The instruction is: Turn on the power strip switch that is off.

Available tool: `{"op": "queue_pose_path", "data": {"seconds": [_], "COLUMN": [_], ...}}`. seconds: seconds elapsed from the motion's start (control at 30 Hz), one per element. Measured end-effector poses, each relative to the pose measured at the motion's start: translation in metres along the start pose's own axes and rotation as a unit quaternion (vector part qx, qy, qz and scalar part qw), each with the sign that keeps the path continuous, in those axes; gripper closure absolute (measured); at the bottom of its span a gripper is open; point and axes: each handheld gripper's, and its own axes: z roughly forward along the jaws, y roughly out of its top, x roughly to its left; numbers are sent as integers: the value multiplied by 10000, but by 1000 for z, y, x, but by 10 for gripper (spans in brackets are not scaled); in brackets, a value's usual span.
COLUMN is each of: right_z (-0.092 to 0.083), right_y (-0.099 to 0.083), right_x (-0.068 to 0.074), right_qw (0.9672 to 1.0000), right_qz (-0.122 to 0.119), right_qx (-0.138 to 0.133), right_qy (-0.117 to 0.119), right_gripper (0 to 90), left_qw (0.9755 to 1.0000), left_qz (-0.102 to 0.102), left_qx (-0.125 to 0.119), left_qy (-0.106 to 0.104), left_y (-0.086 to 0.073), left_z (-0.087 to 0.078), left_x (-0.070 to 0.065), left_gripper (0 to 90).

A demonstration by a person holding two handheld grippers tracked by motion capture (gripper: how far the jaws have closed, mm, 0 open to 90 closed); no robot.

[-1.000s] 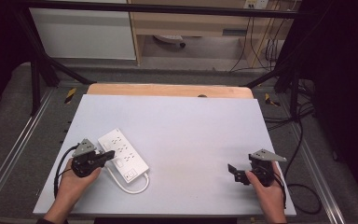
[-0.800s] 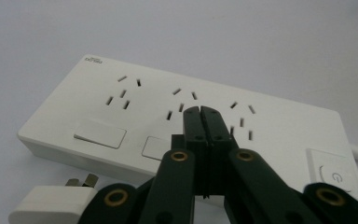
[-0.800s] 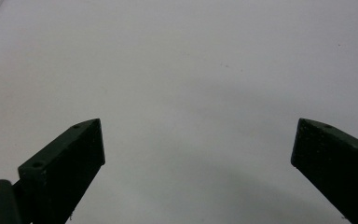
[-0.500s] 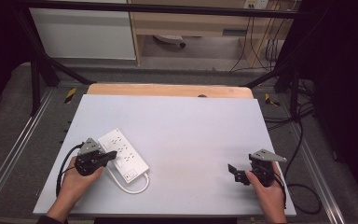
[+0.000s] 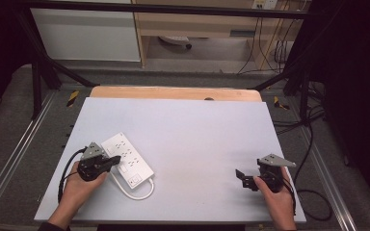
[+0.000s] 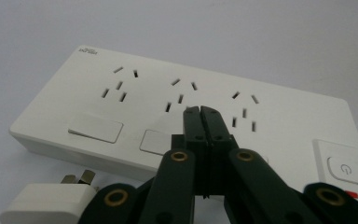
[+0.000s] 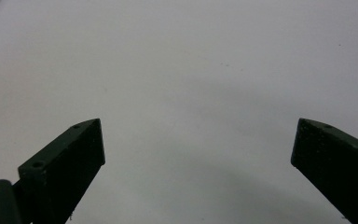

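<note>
- The white power strip (image 5: 127, 160) lies flat on the table (image 5: 192, 134), in the near-left part of the surface, set at a slant so that one short end points toward the far-left corner and the other toward the near edge.
- In your left gripper view its top face shows three groups of socket slots in a row, two flat rocker switches (image 6: 95, 128) along the nearer long side, and a square power button (image 6: 342, 167) at the right end.
- A white cord (image 5: 137, 191) leaves the strip's near end and curls in a loop on the table toward the near edge.
- A white plug (image 6: 49, 203) with metal prongs lies on the table just beside the strip's nearer long side, at the lower left of your left gripper view.
- Your left gripper (image 5: 112, 161) sits over the strip's left long side, its jaws pressed together with no gap and nothing between them; the tips hang above the middle socket group, and I cannot tell whether they touch the strip.
- Your left hand (image 5: 79, 187) holds it from the near-left edge.
- Your right gripper (image 5: 241, 177) is near the near-right corner, well apart from the strip, with its jaws spread wide over bare table.
- Your right hand (image 5: 277, 199) grips it from the near edge.
</note>
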Motion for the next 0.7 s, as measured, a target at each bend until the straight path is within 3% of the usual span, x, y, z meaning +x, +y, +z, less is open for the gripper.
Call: {"op": "queue_pose_path", "data": {"seconds": [0.23, 0.7], "right_z": [0, 0], "right_y": [0, 0], "right_x": [1, 0], "right_qw": [10000, 10000], "right_qz": [-4, -17], "right_qx": [-19, -34], "right_qy": [-4, -43], "right_gripper": [33, 32], "left_qw": [9999, 9998], "left_qz": [3, 127], "left_qx": [-16, 49], "left_qy": [128, 141], "left_y": [0, 0], "left_z": [0, 4], "left_x": [2, 1], "left_gripper": [900, 900]}}
